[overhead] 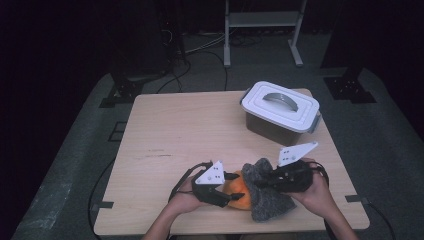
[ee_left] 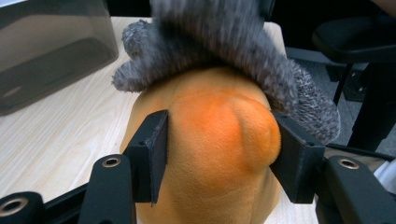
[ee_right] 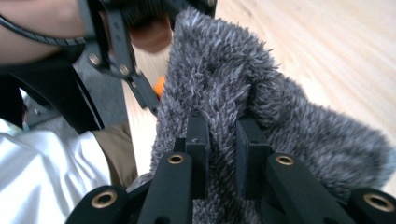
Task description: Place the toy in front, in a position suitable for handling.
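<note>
Orange plush under fuzzy grey cloth, on a pale wood table.

Between the left gripper's black jaws the plush is plain orange, deeper in tone at its bulge and paler towards its edges. Above those jaws, and pinched between the right gripper's black jaws, the cloth is mottled grey, flecked light and dark. Beyond the jaws sits a box with smoky grey walls, a white lid and a grey handle. Each gripper carries a light grey plate.
</note>
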